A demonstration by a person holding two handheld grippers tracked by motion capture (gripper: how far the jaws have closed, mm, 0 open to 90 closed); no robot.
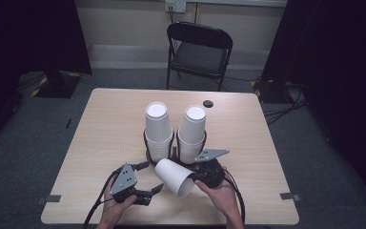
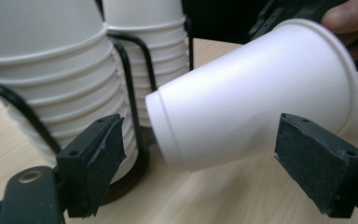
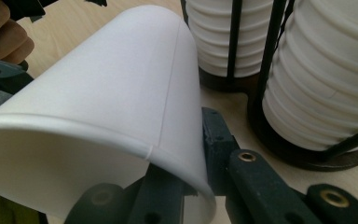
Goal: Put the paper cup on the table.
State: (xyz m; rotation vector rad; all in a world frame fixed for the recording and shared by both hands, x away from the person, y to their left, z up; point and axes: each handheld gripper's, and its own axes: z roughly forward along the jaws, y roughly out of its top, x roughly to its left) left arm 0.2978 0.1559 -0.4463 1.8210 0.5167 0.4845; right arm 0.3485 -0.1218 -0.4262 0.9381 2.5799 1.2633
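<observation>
Overhead, 2 stacks of paper cups (image 1: 158,131) are standing in a wire holder (image 1: 174,148) on the counter (image 1: 109,129), and the right tool (image 1: 196,177) is gripping 1 loose cup (image 1: 174,177) by its rim, tipped sideways above the near edge. Along the left tool (image 2: 200,163), jaws are spread wide, flanking that cup (image 2: 256,102) without touching. Along the right tool (image 3: 186,186), jaws are pinching the rim (image 3: 158,156). Light, thin and crushable, it probably wants a gentle hold near the stiffer rim.
</observation>
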